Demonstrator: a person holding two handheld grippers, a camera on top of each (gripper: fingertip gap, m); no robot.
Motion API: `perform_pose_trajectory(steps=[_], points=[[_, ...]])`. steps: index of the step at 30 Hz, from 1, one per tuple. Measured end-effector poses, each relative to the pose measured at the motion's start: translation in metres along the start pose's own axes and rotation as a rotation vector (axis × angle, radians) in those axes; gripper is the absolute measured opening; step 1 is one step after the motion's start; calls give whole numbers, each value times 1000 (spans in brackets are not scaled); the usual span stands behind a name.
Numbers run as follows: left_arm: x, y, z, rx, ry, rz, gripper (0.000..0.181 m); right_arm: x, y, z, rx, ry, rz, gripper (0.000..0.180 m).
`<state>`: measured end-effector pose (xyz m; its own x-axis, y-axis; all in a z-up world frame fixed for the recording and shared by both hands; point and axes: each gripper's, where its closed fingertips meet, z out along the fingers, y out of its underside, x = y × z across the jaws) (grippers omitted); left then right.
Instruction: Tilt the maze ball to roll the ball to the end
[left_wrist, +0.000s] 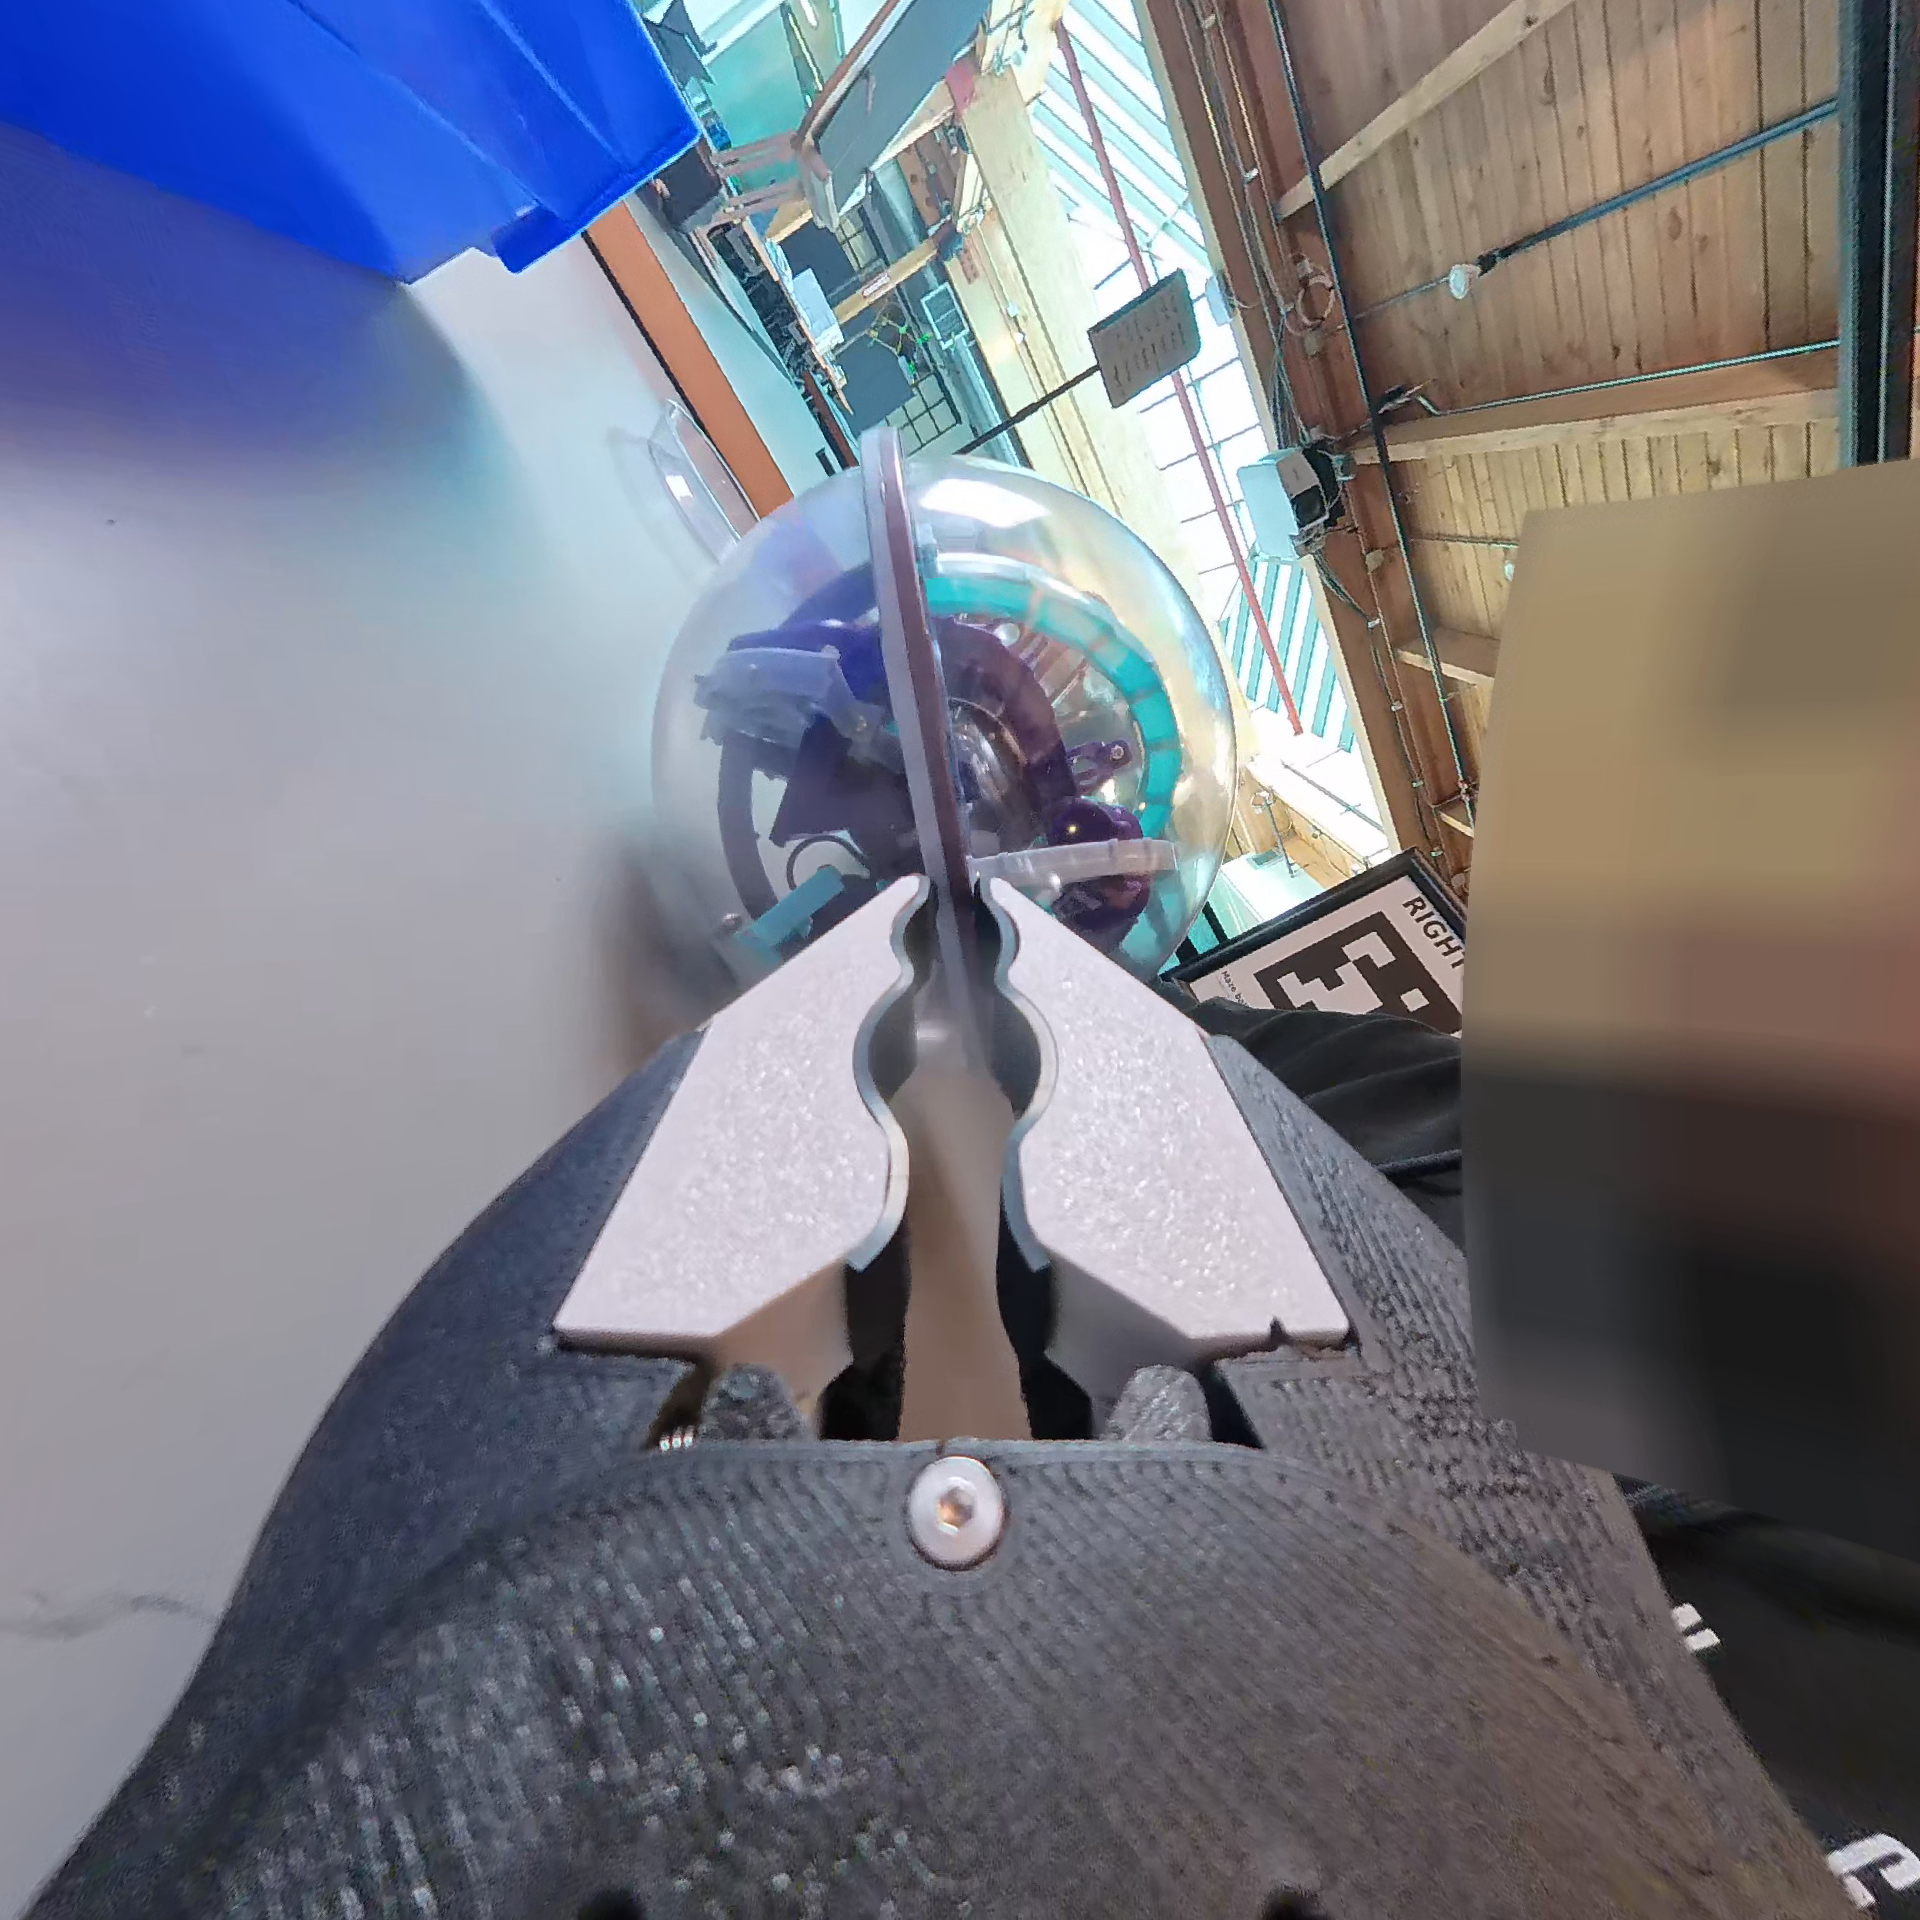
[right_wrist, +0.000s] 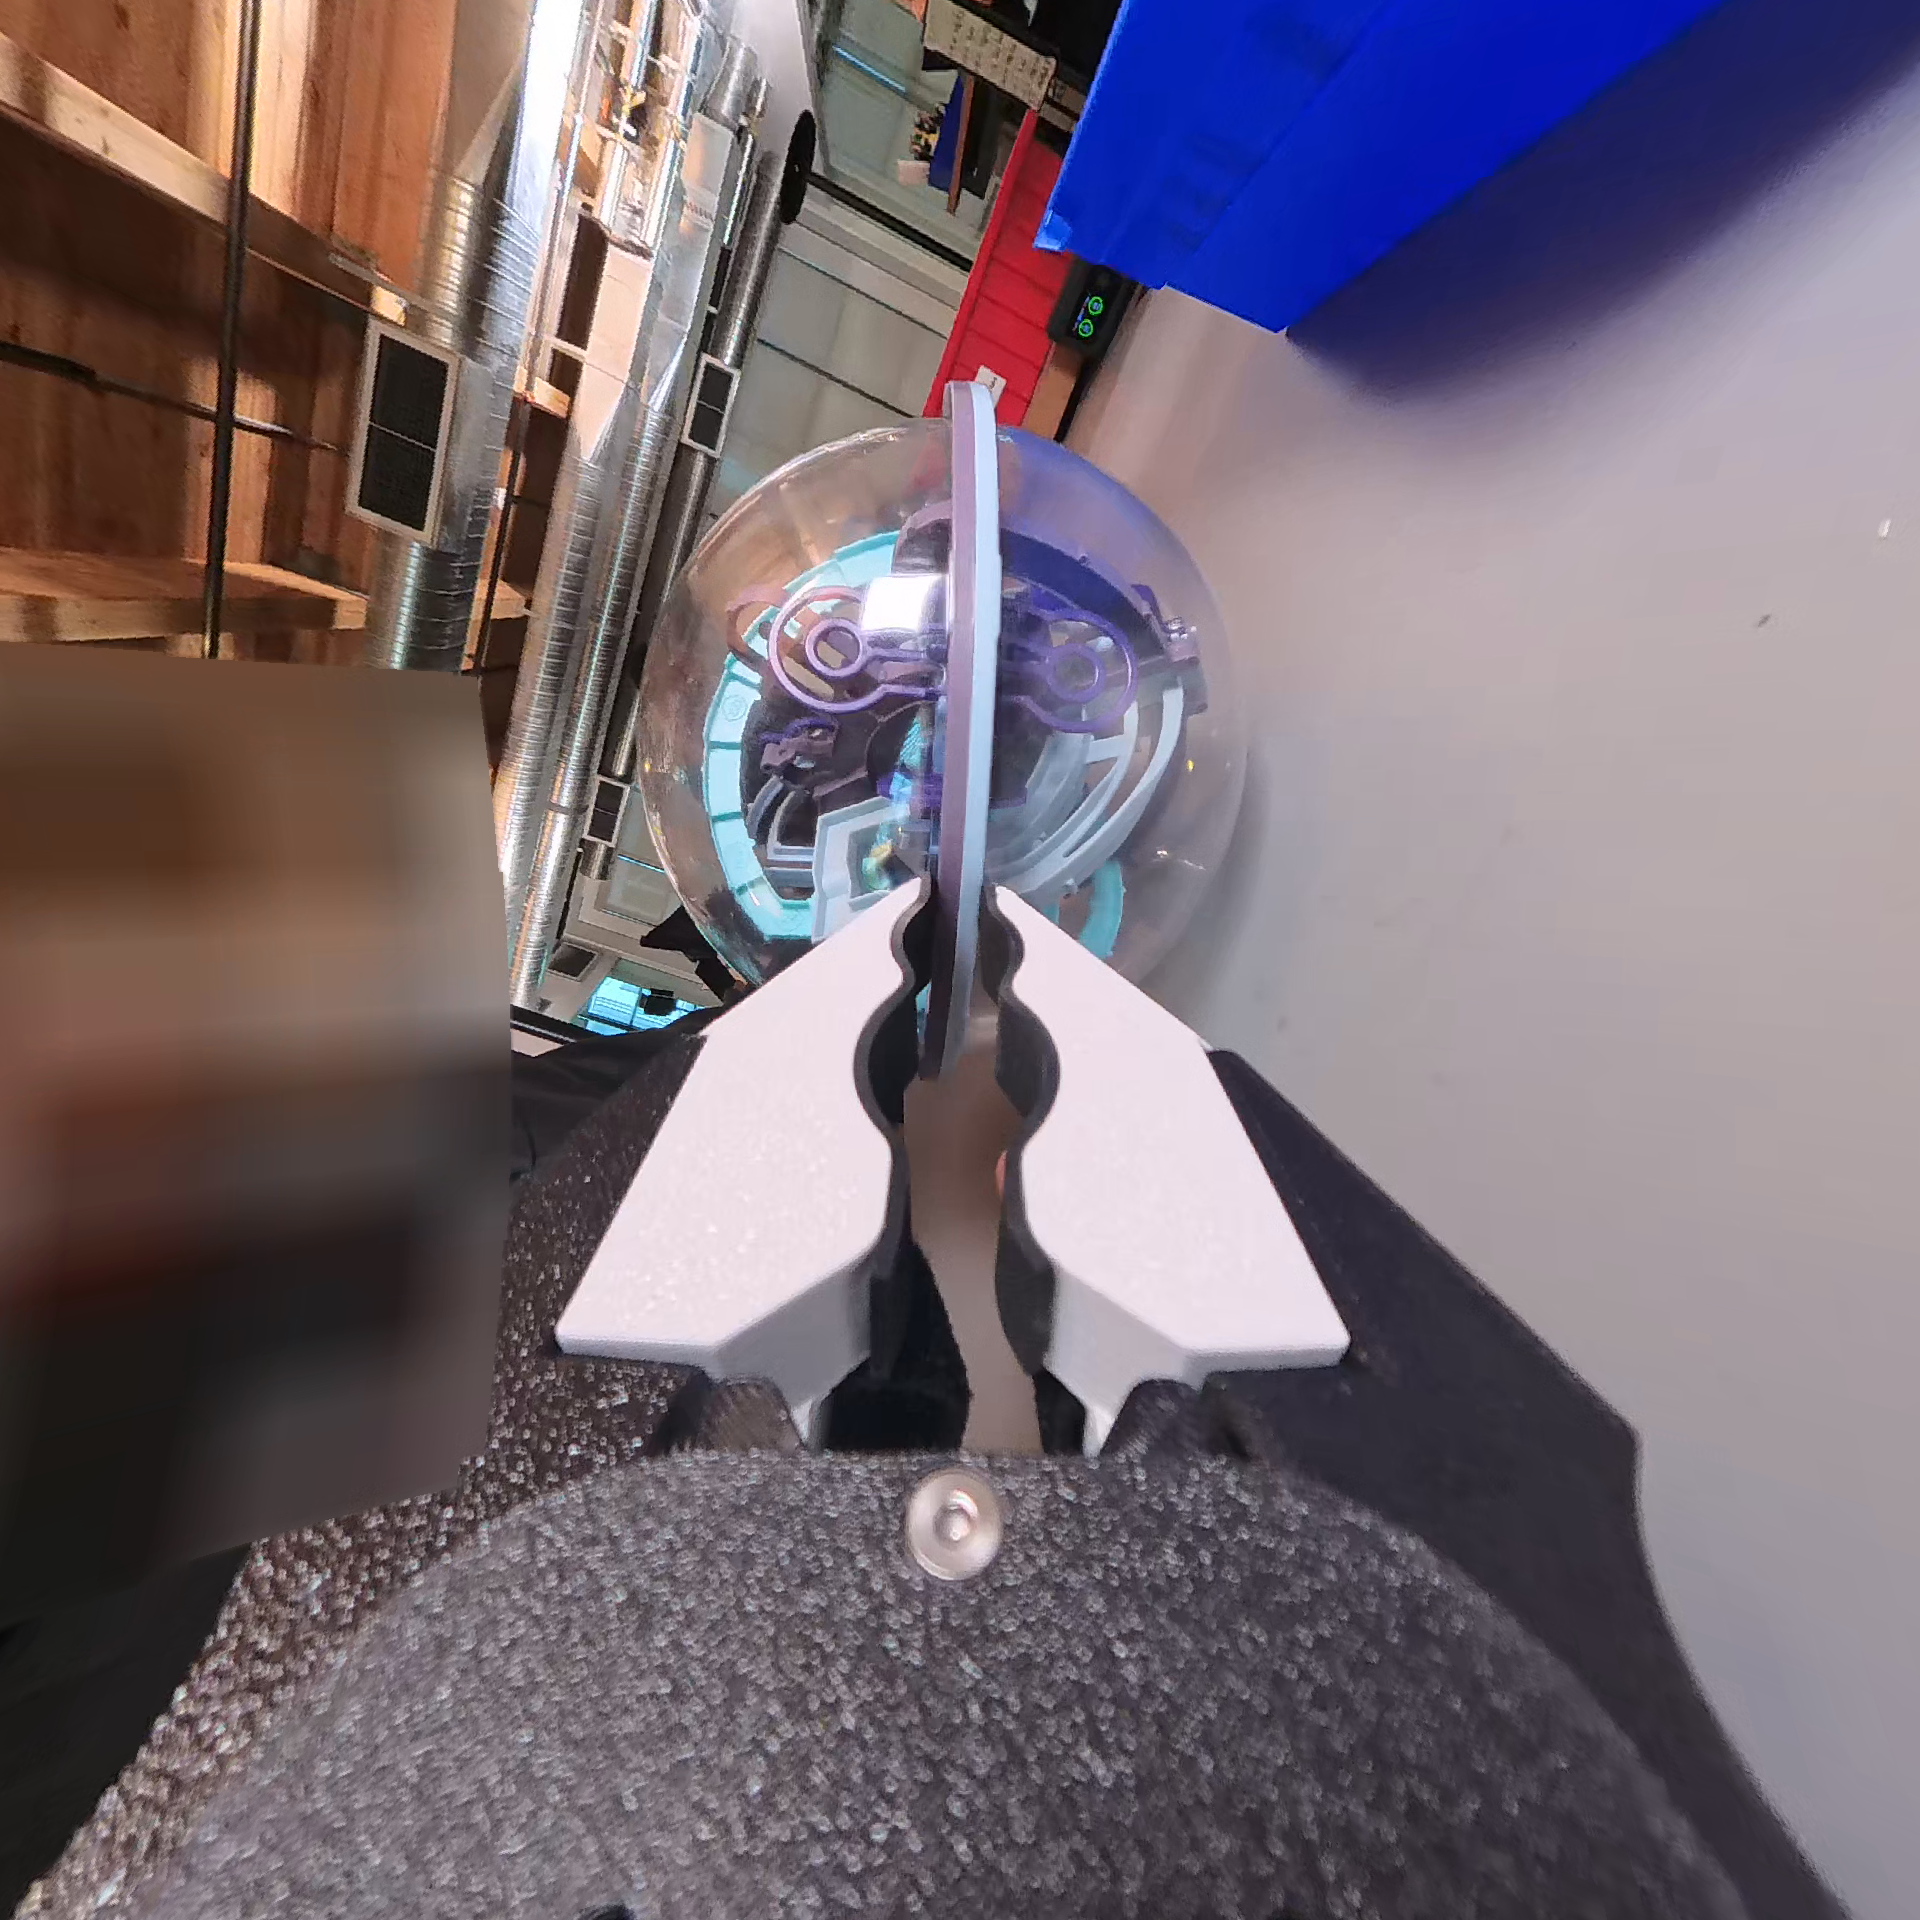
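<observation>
The maze ball (left_wrist: 1039, 707) is a clear sphere with purple, teal and grey tracks inside and a flat grey rim round its middle. It is held off the white table, turned so the rim runs upright in both views. My left gripper (left_wrist: 954, 896) is shut on the rim at one side. My right gripper (right_wrist: 958, 902) is shut on the rim of the maze ball (right_wrist: 831, 727) at the opposite side. I cannot pick out the small ball inside among the tracks.
A white table (left_wrist: 260, 831) lies to one side, also in the right wrist view (right_wrist: 1558, 831). A blue bin (left_wrist: 312, 114) stands on it, also seen from the right (right_wrist: 1455, 135). A clear plastic stand (left_wrist: 686, 478) sits behind the ball. A black-and-white marker tag (left_wrist: 1340, 966) shows on the other gripper.
</observation>
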<state>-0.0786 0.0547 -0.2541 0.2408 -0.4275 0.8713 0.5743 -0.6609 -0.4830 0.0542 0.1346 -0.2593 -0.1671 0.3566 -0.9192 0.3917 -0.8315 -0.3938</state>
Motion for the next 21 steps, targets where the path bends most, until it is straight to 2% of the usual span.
perform_pose_trajectory(steps=[13, 21], points=[[8, -11, -4, 60, -31, -24, 4, 9, 7, 7, -50, 14, 44, 6], [31, -15, -3, 72, 24, 3, 0, 23, 10, 14, -94, 66, 68, 5]])
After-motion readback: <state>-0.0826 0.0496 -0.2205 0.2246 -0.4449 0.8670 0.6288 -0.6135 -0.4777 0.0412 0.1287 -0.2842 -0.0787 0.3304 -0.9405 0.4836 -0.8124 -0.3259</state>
